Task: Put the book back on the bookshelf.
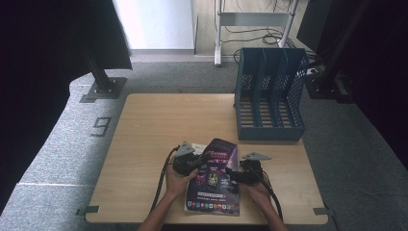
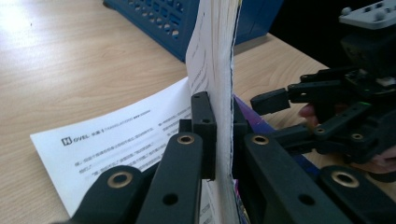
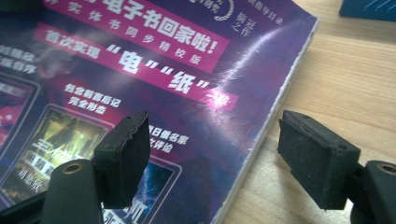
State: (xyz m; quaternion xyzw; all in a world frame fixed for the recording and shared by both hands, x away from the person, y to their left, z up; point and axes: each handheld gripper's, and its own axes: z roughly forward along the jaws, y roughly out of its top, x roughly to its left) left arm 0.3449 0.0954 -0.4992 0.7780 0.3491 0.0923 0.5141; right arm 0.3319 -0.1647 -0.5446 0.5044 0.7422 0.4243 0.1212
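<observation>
My left gripper point(image 2: 219, 140) is clamped tight on the magazine's point(image 1: 216, 178) left edge, pages squeezed between both pads and lifted off the table point(image 1: 144, 134). My right gripper point(image 3: 229, 158) stands wide open and holds nothing; the magazine's right edge runs between its jaws, one pad over the cover, the other over bare wood. Beyond the jaws, the magazine's long axis points toward the blue file rack point(image 1: 269, 96).

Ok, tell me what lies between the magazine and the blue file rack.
Only bare wooden table. In the high view, nothing sits between the magazine and the file rack; its top edge stops short of the rack's front wall.
</observation>
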